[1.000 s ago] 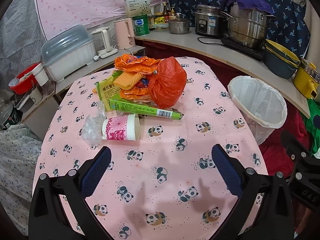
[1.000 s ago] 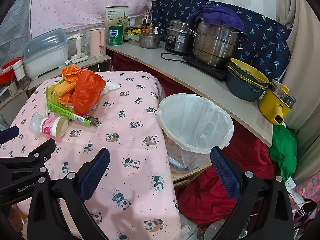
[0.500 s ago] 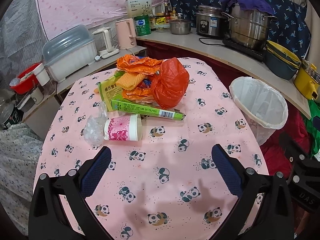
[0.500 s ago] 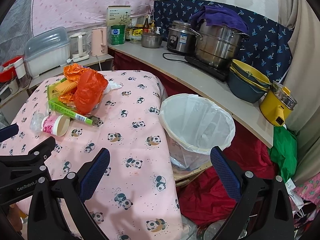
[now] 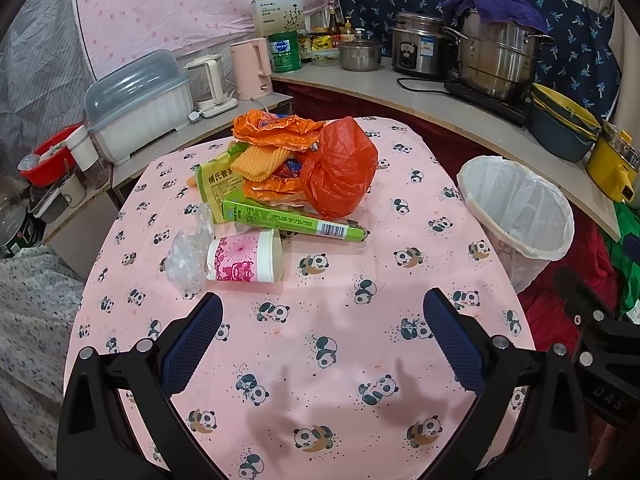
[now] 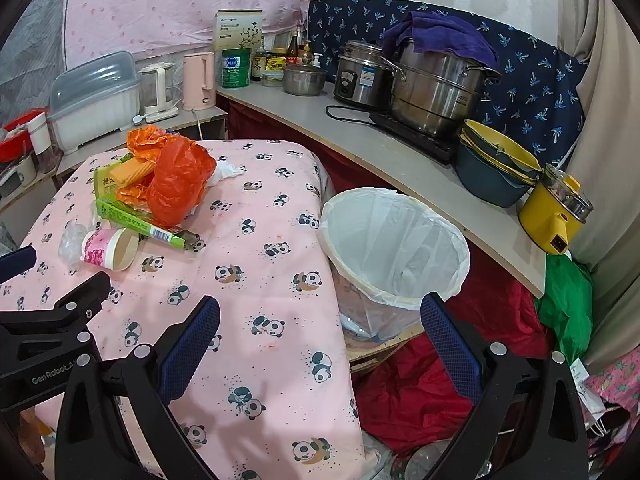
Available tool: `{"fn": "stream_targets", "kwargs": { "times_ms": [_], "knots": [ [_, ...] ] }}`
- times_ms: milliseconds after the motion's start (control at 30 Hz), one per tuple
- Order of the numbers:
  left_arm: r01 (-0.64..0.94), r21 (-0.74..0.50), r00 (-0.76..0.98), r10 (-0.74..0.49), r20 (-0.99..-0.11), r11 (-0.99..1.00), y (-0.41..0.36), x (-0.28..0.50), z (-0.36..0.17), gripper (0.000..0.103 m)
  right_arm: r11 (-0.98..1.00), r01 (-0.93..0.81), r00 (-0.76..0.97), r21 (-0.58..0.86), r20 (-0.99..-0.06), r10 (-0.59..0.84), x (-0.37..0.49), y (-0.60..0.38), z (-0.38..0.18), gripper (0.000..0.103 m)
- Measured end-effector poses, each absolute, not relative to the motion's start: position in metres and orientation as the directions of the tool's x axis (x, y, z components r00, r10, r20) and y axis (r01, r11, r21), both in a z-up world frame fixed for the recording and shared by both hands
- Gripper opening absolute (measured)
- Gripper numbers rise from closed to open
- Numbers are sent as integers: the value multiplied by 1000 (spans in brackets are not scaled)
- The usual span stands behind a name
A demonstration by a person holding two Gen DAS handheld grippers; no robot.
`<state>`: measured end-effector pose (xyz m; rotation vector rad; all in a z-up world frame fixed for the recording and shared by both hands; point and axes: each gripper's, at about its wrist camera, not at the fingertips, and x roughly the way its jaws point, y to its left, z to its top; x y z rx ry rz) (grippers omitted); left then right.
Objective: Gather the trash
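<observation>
- Since a second ago, both views have crept slightly nearer the trash pile; nothing on the pink panda-cloth counter [image 5: 328, 360] has shifted.
- The white-lined bin [image 5: 516, 208] stands off the counter's right edge, mouth open and empty.
- The trash heap lies at the far middle: a red plastic bag [image 5: 340, 168] on orange wrappers [image 5: 280, 128], with a green box [image 5: 288, 222] in front.
- Nearest, a pink paper cup [image 5: 244, 258] lies on its side, touching a clear plastic wad [image 5: 186, 256].
- The left gripper [image 5: 320, 344] hovers wide open, holding nothing; the right gripper [image 6: 320, 348] likewise, near the bin.
- Best start: straddle the cup across its body, pinching gently so it doesn't crush or roll.
</observation>
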<state>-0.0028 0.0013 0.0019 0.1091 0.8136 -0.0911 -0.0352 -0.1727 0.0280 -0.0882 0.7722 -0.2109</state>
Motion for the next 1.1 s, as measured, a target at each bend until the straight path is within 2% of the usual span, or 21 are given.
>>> {"fn": "stream_targets", "kwargs": {
  "times_ms": [433,1100],
  "knots": [
    [141,38,692,-71,-718,989,2,-5,3,96,975,159,693,-156,-685,-223,-35,-172,27,96],
    [103,50,683,-34,-729,993,7,-1,0,96,974,162,694,-160,-683,-228,-33,-173,28,96]
  ]
}}
